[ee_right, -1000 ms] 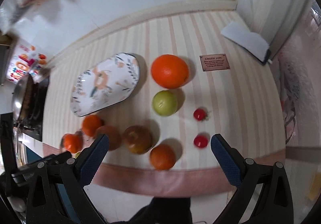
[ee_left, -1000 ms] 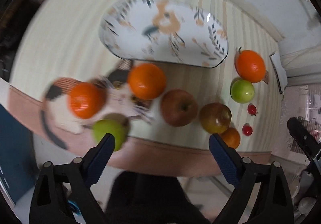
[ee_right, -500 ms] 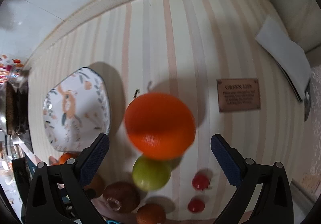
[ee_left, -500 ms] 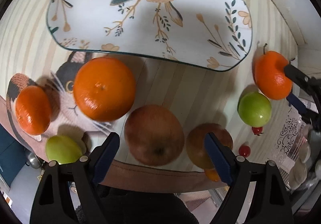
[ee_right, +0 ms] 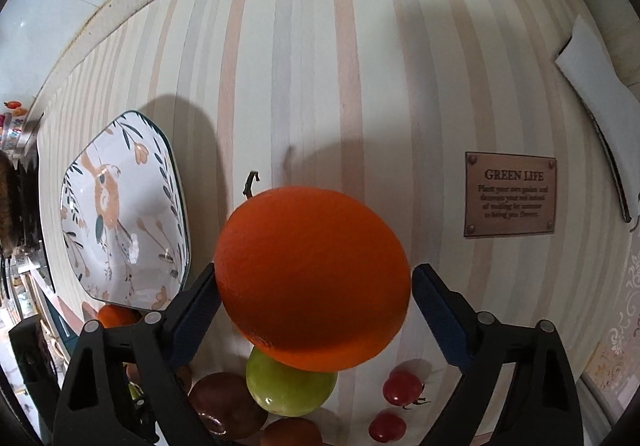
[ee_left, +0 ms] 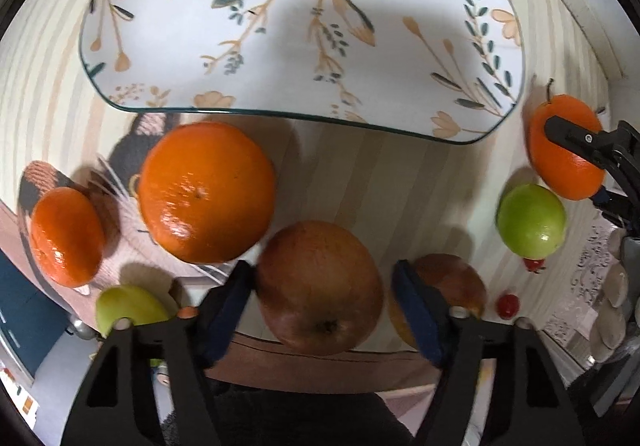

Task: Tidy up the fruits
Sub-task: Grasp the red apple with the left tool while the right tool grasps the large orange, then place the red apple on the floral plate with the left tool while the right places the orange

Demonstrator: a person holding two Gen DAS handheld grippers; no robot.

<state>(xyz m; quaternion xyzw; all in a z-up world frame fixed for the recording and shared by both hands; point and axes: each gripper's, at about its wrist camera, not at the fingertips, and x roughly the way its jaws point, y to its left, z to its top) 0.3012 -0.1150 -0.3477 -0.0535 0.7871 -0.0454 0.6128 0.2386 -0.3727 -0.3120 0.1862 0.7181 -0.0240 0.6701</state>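
A: Where does the left tool stand?

B: It points steeply down over the red-brown apple at the near edge of the bench. The apple sits between its two blue pads, and the jaws are closing. The left pad looks to be at the apple's skin; on the right a thin gap shows, so it has no firm hold.

A: And the right tool?

B: It straddles the big stemmed orange. Its jaws are closing too. The left pad is at or just off the peel and the right pad stands a little clear, so no grip there either.

A: What lies round the apple?

B: A large orange just to its left, a smaller orange further left, and a green fruit below them. A darker apple is partly hidden behind the right finger.

A: The plate?

B: The bird-patterned plate lies beyond the fruit with nothing on it. In the right wrist view it is to the left of the stemmed orange.

A: Anything near that orange?

B: A green apple just beside it, two cherry tomatoes to the right, and a brown "GREEN LIFE" label on the striped cloth.
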